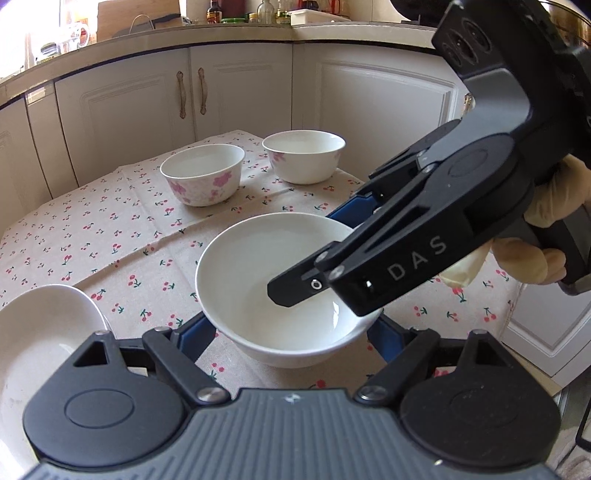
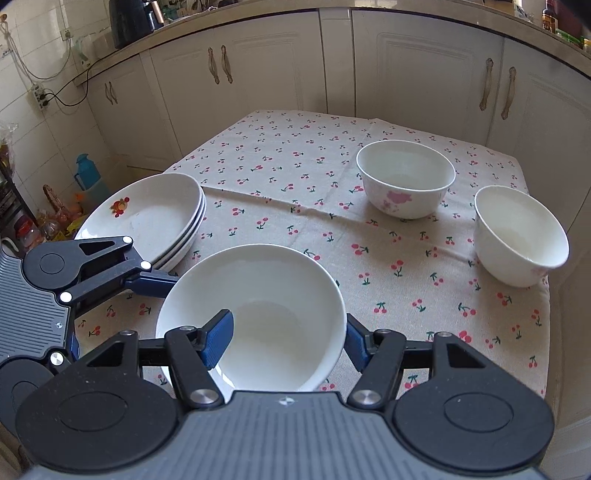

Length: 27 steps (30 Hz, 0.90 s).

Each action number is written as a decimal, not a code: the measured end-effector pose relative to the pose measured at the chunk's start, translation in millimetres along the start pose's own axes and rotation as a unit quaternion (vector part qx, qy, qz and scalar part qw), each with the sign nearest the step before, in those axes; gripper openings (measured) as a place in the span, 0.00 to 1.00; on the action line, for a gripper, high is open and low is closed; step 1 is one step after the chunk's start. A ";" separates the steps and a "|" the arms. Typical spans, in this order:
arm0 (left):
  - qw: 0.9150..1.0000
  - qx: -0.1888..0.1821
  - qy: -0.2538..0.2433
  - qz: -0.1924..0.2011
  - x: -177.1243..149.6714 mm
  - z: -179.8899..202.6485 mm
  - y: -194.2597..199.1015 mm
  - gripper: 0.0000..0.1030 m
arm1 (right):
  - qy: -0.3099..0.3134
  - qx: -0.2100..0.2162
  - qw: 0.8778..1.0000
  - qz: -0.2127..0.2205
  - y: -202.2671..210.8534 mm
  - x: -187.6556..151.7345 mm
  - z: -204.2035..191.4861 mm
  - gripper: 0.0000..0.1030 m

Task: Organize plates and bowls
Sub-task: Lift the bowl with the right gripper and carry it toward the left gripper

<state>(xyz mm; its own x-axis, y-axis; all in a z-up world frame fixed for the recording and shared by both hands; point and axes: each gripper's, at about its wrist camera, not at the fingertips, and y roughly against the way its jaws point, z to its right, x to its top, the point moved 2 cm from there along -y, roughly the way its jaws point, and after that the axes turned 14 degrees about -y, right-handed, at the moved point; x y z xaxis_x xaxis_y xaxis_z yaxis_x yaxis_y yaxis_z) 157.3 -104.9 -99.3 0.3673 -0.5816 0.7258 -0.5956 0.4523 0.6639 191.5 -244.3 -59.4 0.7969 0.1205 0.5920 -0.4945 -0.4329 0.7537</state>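
Observation:
A plain white bowl (image 1: 258, 295) sits between both grippers over the cherry-print tablecloth (image 2: 295, 166). My left gripper (image 1: 290, 336) straddles it, its blue pads pressed on the outer sides; one of its fingers (image 2: 155, 284) touches the bowl (image 2: 266, 302) at the left in the right wrist view. My right gripper (image 2: 286, 341) is shut on the bowl's wall, one pad inside and one outside; it (image 1: 314, 254) comes in from the right. Two flowered bowls (image 2: 406, 177) (image 2: 521, 232) stand farther back. A stack of white plates (image 2: 147, 210) lies at the left.
White cabinets (image 2: 258, 74) close off the far side of the table, under a counter with bottles (image 1: 214, 11). The table's right edge (image 2: 546, 314) runs just past the nearer flowered bowl. A blue flask (image 2: 85, 173) and bags stand on the floor at the left.

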 end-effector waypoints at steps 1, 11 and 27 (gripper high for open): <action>1.000 -0.004 0.000 -0.001 -0.4 0.2 0.2 0.85 | -0.003 -0.001 1.000 -0.001 0.5 -2.1 0.1 0.66; 1.000 -0.028 -0.010 -0.004 -1.8 7.9 2.3 0.85 | -0.028 -0.011 1.000 -0.001 8.3 -18.4 3.4 0.67; 0.999 -0.043 -0.004 0.007 -1.6 8.3 3.9 0.87 | -0.030 -0.020 0.999 0.006 12.3 -23.4 4.3 0.70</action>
<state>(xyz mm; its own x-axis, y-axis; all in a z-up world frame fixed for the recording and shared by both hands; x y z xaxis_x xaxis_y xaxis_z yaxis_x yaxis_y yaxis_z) 148.5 -107.8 -99.4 0.3535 -0.5796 0.7343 -0.5371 0.5169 0.6666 168.2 -256.3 -65.2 0.8097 0.0608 0.5837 -0.5166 -0.3981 0.7581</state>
